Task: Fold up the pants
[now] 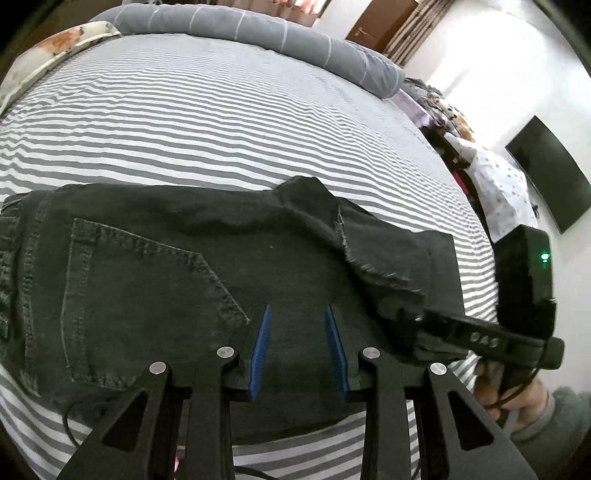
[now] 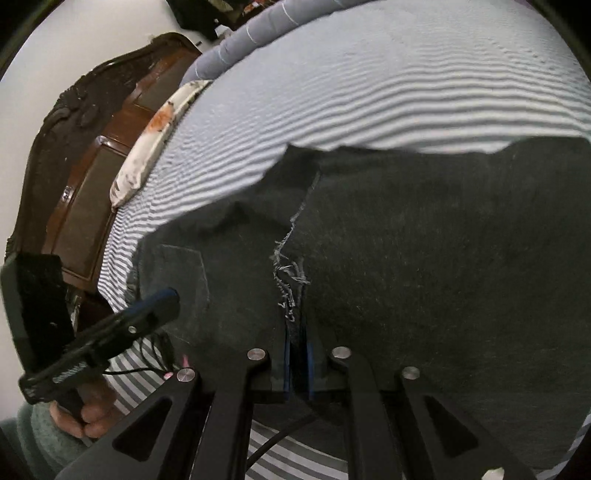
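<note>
Two grippers over dark pants (image 1: 207, 266) on a striped bed sheet (image 1: 221, 122). Left gripper (image 1: 298, 314): blue pads parted, hovering above the cloth beside the back pocket (image 1: 140, 291), nothing between them. Right gripper (image 2: 298, 332): pads nearly together, a thin band of dark cloth between them at the frayed hem (image 2: 291, 273); clamped on the pants, as far as the view shows. Pants lie folded across the near part of the bed, waistband toward the left edge, hem layer on top at the right. Far edge of the pants uneven, one corner raised. Beyond it, much open sheet up to a rolled grey quilt (image 1: 258, 33). Wooden headboard (image 2: 92, 155) and pillow (image 2: 155, 136) border the left side.
</note>
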